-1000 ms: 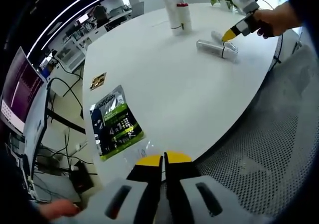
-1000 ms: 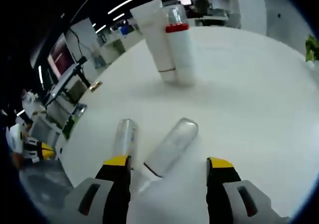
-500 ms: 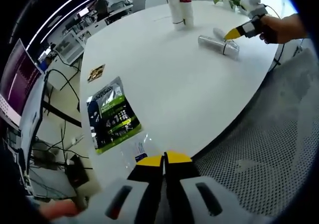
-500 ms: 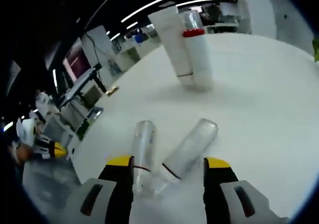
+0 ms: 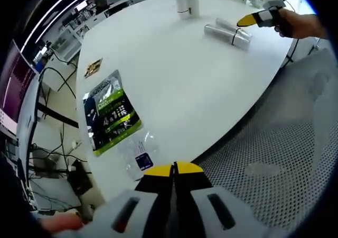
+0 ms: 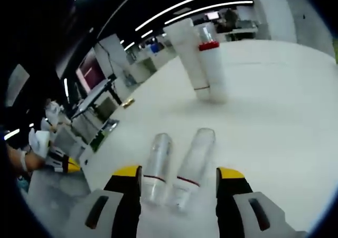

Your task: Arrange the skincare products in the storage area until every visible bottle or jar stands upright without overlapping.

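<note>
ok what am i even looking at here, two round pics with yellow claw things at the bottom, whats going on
No robot here: a person holds a hand-operated gripper in each hand, and a fisheye camera rides on each one, so both pictures are round and bent.

In the left gripper view, the left gripper has its yellow-tipped jaws closed together and holds nothing, near the edge of a white round table. A green printed pouch lies flat there. Across the table a hand holds the right gripper beside two lying bottles.

In the right gripper view, the right gripper has its jaws open. Two clear bottles lie on their sides between them, not gripped yet. Further back stand a white tube and a white bottle with a red band, upright, close together.

The lying bottles probably need standing up next.
</note>
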